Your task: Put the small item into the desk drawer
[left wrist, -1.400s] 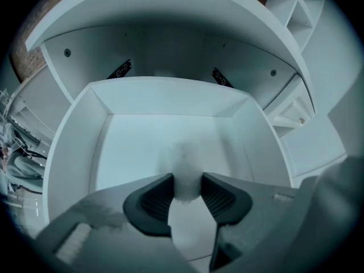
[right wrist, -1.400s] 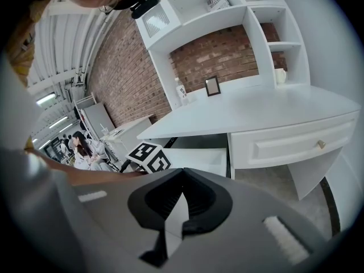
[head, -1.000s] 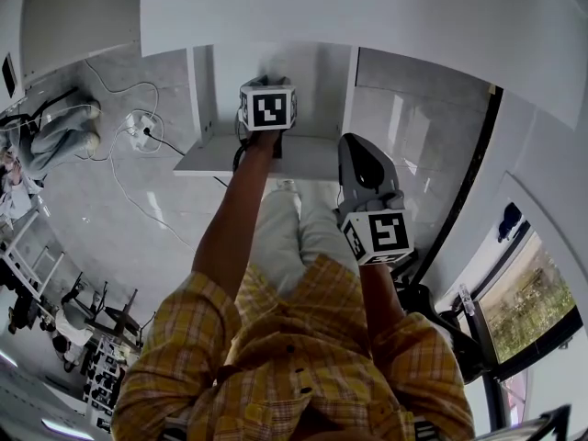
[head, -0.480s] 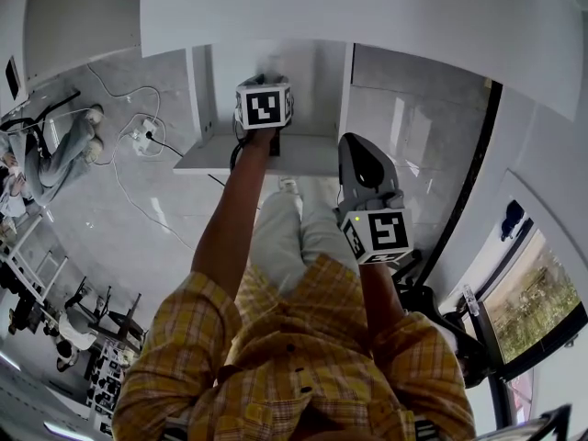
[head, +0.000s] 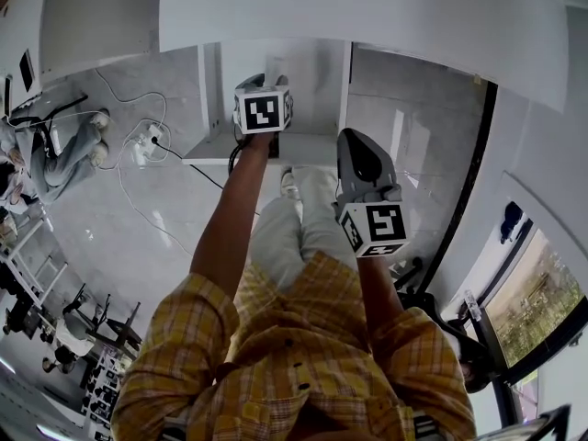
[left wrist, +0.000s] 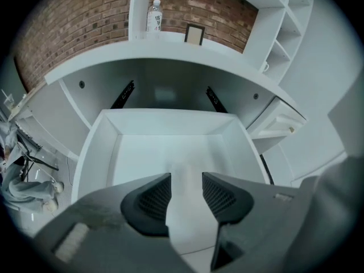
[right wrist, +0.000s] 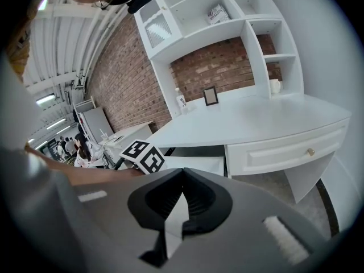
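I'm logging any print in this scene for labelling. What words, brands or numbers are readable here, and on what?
Label on the bottle: too small to read.
Print on the item on the upper shelf: blurred, unreadable.
marker cubes: black-and-white patterns, no words.
No legible text anywhere.

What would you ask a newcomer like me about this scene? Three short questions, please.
1. True or false: the desk drawer is pulled out.
2. The right gripper has its jaws: A) wide apart, B) together with nothing between, C) clamped on a bottle.
3. Fill in: over the drawer, the left gripper has a small ____ item between its open jaws.
Key: 1 true; 2 B; 3 white.
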